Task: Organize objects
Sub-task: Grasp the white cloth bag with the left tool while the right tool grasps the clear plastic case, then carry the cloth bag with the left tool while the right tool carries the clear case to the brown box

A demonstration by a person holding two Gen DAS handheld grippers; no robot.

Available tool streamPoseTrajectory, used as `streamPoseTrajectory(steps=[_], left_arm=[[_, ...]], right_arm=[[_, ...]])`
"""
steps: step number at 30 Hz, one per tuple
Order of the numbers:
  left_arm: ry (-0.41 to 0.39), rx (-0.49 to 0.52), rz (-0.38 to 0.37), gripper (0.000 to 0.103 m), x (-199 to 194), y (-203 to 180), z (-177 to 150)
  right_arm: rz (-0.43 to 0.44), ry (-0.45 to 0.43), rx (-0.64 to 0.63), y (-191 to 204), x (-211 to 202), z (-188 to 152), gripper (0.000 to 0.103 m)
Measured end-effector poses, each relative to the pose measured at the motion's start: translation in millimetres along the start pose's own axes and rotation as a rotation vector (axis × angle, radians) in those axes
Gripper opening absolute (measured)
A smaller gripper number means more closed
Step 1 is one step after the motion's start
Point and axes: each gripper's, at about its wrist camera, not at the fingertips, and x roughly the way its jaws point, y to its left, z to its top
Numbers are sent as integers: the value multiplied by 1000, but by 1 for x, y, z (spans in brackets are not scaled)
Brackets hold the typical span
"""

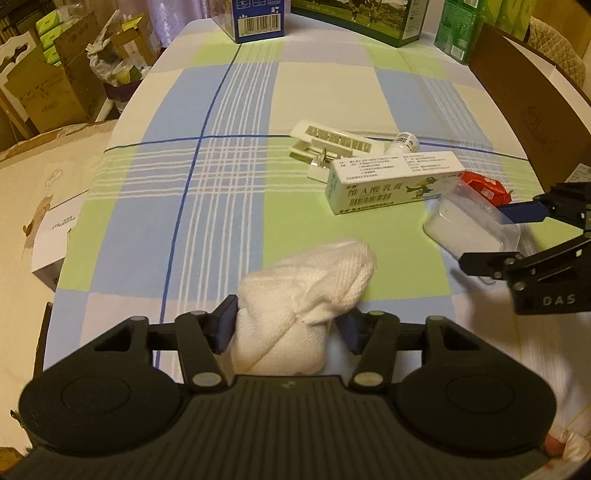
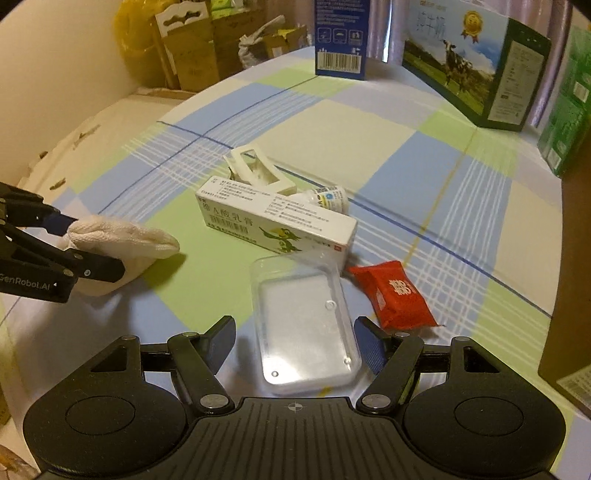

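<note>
A rolled white towel [image 1: 303, 295] lies on the checked tablecloth [image 1: 221, 184], and my left gripper [image 1: 288, 326] is shut on its near end; the right wrist view shows that gripper [image 2: 88, 243] pinching the towel [image 2: 122, 240]. My right gripper [image 2: 295, 345] is open around a clear plastic box [image 2: 306, 325], with a gap at its left finger. Just beyond are a white-green medicine carton [image 2: 277, 225], a red packet [image 2: 397, 299], a small bottle [image 2: 330, 197] and a white plastic clip [image 2: 258, 171]. The left wrist view shows the right gripper [image 1: 506, 236] straddling the clear box [image 1: 469, 225].
A blue carton [image 1: 258, 16], a box printed with cows [image 1: 358, 18] and green packs [image 1: 458, 29] stand along the table's far edge. A brown box [image 1: 535, 110] lines the right side. Cardboard boxes [image 1: 44, 92] are piled on the floor to the left.
</note>
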Motion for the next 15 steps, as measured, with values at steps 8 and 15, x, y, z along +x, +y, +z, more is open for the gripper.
streamPoseTrajectory(steps=[8, 15], left_arm=[[5, -2, 21, 47, 10, -2, 8], [3, -13, 30, 38, 6, -5, 7]], right_arm=[[-37, 8, -7, 1, 11, 3, 55], [-18, 16, 40, 1, 4, -2, 54]])
